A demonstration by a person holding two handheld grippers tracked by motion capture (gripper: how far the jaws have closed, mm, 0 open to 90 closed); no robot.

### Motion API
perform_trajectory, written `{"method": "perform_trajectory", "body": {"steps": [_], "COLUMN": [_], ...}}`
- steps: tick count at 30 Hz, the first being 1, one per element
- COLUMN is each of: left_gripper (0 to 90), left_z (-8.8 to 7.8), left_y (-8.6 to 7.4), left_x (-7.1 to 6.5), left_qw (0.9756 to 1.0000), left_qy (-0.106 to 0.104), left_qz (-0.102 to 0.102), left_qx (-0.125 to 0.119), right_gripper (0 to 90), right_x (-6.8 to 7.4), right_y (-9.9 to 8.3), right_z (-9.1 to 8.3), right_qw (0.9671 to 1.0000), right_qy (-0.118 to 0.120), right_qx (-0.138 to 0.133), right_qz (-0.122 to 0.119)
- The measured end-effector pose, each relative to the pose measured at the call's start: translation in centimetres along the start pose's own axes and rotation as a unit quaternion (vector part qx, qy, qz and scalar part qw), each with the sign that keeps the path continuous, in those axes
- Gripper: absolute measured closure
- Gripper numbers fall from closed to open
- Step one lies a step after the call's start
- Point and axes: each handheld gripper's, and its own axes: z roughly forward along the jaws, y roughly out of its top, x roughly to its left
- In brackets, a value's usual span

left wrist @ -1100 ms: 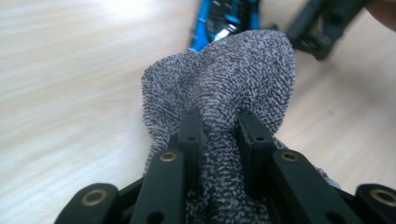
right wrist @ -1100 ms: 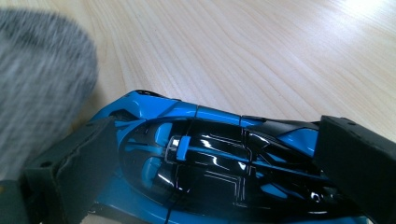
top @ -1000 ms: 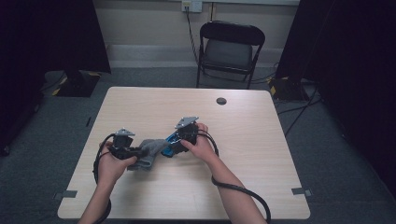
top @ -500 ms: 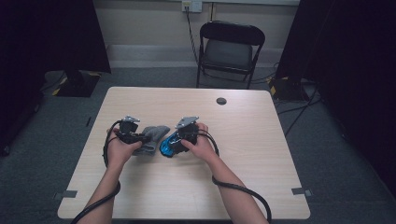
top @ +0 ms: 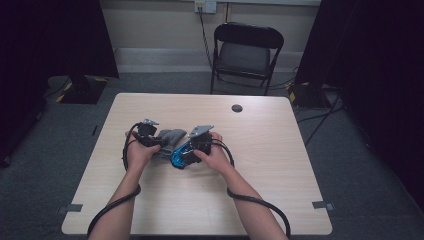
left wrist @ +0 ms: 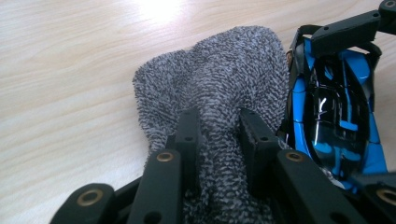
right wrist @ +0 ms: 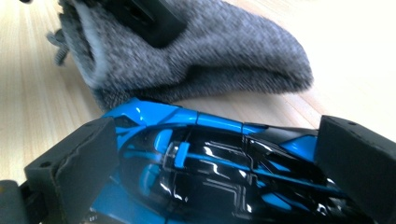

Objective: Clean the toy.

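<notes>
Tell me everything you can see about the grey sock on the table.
The grey sock is a knitted piece of speckled black-and-white yarn, soft and limp. It lies on the light wooden table, its rounded closed end pointing away from the left gripper. That gripper's black jaws pinch a bunched fold near the open end. A glossy blue and black toy car, held by the right gripper, sits right beside it.

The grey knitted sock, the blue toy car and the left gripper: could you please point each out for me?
grey knitted sock [left wrist: 219, 74]: left gripper view, on its wide bunched end.
blue toy car [right wrist: 205, 154]: right gripper view, on its glossy roof.
left gripper [left wrist: 219, 135]: left gripper view, midway between its fingers, which pinch the sock.
</notes>
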Motion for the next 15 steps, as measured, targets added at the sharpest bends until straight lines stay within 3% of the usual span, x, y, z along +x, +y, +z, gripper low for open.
{"method": "perform_trajectory", "body": {"steps": [5, 10, 15], "left_gripper": [65.5, 59.0, 47.8], "left_z": [1.0, 1.3, 1.1], "left_y": [0.6, 0.9, 1.0], "left_x": [-0.6, -1.2, -1.3], "left_qw": [0.9999, 0.9997, 0.999], "left_qy": [0.007, 0.01, 0.017], "left_qz": [0.003, 0.019, 0.001], "left_qx": [-0.009, -0.014, -0.041], "right_gripper": [0.0, 0.0, 0.0], "right_x": [0.0, -0.1, -0.1], "right_y": [0.2, 0.3, 0.2], "right_z": [0.0, 0.0, 0.0], "right_qw": [1.0, 0.9999, 1.0], "right_qy": [-0.001, -0.001, -0.001], "right_qx": [0.009, 0.01, 0.009], "right_qz": [0.002, 0.002, 0.002]}}
